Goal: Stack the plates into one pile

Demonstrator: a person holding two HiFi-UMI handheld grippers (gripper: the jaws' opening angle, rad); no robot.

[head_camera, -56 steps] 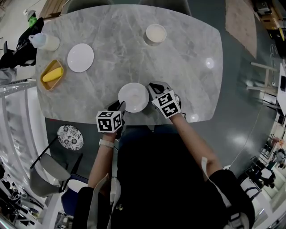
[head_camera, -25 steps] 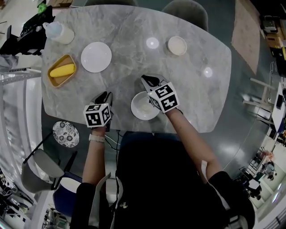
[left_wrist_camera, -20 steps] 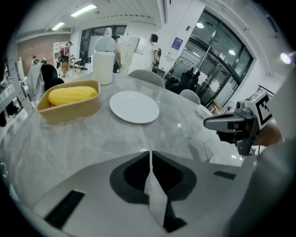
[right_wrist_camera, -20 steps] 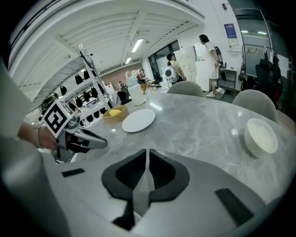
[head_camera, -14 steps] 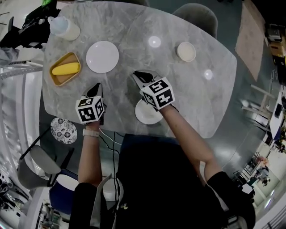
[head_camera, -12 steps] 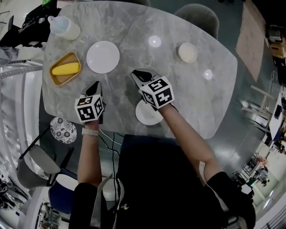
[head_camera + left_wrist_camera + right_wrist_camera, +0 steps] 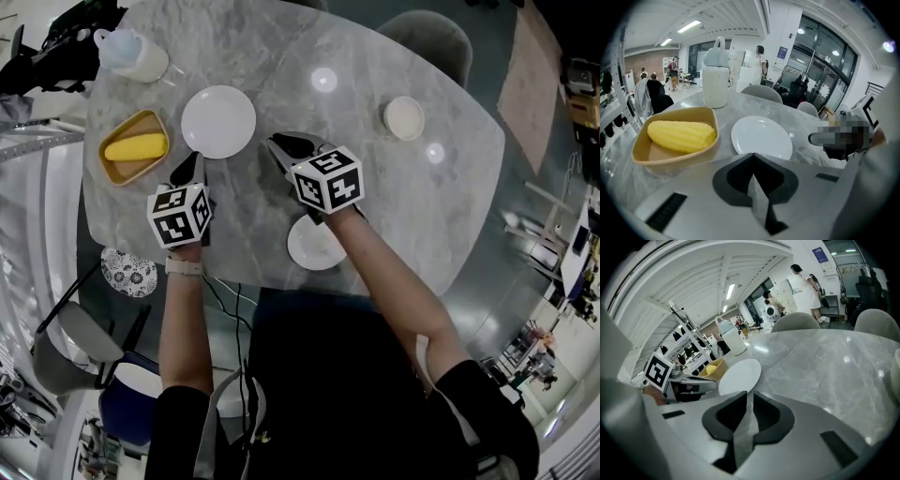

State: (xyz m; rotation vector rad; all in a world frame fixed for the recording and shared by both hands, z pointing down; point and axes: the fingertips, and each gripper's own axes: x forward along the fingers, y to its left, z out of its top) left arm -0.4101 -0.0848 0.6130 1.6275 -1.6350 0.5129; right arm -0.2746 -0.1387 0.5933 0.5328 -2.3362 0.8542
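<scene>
No pile yet — the round white plate (image 7: 217,122) and the nearer shallow white plate (image 7: 316,246) lie well apart. Your left gripper (image 7: 190,161) has just closed on nothing, and your right gripper (image 7: 276,143) is also together and empty.

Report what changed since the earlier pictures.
Both grippers left the near plate and moved across the table toward the far plate. The left gripper has just been closing its jaws on nothing; the right gripper is shut, empty. Both plates, the corn dish and small bowl kept their places.
</scene>
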